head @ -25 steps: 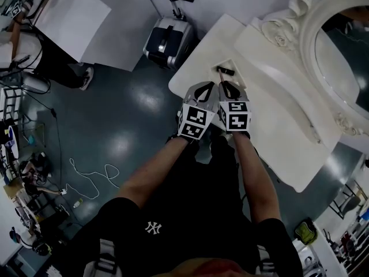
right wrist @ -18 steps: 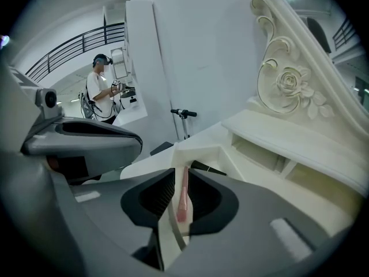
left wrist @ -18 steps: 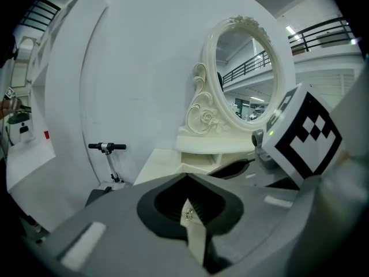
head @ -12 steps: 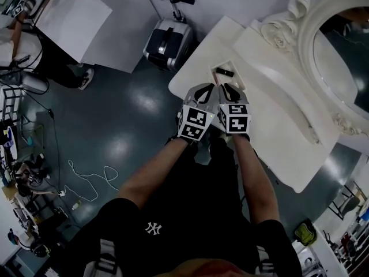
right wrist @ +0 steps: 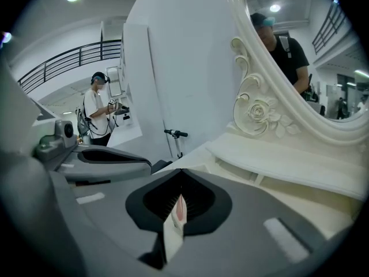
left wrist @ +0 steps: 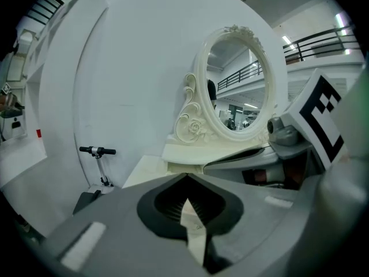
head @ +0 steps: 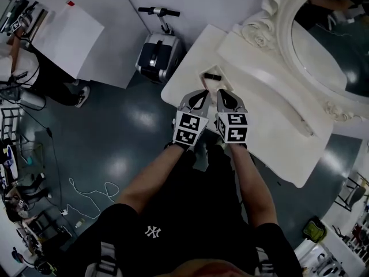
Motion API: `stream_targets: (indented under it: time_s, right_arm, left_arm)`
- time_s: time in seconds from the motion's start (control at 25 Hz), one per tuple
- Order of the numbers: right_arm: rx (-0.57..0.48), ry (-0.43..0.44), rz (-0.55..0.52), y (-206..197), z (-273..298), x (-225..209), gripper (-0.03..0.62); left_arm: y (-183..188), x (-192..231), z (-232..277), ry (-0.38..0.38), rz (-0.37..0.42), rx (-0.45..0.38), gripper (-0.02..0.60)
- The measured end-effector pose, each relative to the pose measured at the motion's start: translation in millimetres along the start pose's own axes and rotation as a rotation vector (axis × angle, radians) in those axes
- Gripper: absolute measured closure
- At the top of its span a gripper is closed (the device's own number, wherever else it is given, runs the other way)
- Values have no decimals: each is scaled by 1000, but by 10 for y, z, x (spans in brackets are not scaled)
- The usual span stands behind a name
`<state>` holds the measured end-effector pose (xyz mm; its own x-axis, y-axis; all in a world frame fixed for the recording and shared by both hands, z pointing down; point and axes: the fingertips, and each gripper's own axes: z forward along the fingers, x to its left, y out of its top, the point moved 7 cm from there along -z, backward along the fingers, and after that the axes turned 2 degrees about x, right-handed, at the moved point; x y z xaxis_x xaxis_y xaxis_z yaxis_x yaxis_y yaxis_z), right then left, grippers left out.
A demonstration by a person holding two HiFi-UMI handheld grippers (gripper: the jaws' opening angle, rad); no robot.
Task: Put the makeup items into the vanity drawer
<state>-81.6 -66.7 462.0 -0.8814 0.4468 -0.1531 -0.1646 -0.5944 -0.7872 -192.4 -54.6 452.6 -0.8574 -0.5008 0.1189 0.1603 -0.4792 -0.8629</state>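
A white vanity (head: 271,114) with an oval mirror (head: 331,36) fills the right of the head view. Its small drawer (head: 222,84) stands open at the front left corner, with a dark makeup item (head: 212,75) lying in it. Both grippers hover side by side just short of the drawer. The left gripper (head: 200,93) is shut, and so is the right gripper (head: 226,93). In the left gripper view the left gripper's (left wrist: 187,180) jaws meet with nothing between them. The right gripper (right wrist: 180,175) looks the same in its own view.
A grey scooter with a black handlebar (head: 155,51) stands on the dark floor left of the vanity. A white board (head: 69,30) leans at the upper left, with a person (head: 17,62) beside it. A white cable (head: 92,183) lies on the floor.
The head view has shifted, so the vanity sits further left and lower. Both grippers stay shut and together, a little further back from the dark item in the drawer.
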Motion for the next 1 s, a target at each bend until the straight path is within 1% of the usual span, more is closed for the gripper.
stream_targets:
  time_s: [0.2, 0.32, 0.52, 0.84, 1.0]
  right_arm:
    - [-62, -22, 22, 74, -307, 25, 569]
    - [-104, -50, 43, 122, -507, 8, 569]
    - [-179, -98, 81, 216, -857, -76, 569]
    - [-266, -172, 121, 346, -1386, -236, 571]
    - [-314, -206, 142, 441, -1668, -334, 570]
  left_arm:
    - [132, -142, -137, -53, -47, -20, 581]
    - [248, -244, -188, -96, -33, -32, 581]
    - [445, -461, -245, -199, -8, -36, 581]
    - [848, -833, -362, -341, 27, -82, 581]
    - [1058, -983, -415, -387, 34, -117, 581]
